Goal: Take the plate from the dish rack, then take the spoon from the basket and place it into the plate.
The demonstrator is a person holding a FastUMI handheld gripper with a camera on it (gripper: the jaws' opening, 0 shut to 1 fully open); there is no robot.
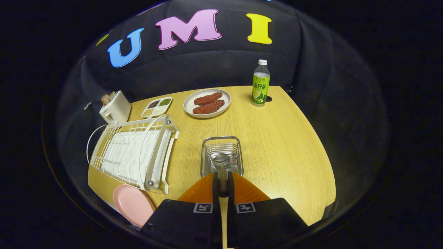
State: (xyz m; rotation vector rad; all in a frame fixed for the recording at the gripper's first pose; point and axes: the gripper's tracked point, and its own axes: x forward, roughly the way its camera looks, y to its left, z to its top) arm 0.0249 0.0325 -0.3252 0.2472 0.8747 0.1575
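Gripper view has the gripper point(222, 185) clenched on the spoon's point(221, 165) thin handle, both fingers pressing it, the bowl poking up just above the wire basket point(221, 152) ahead. Metal like that is stiff, light and slick, so a hold low on the flat of the handle should keep it from twisting. How deep the handle sits between the fingers is hard to judge. The pink plate point(133, 204) lies on the table point(283, 148), just beside the dish rack point(133, 154).

The hand-held gripper point(222, 180) has a dark blocky body bearing two square black-and-white markers and small screws.
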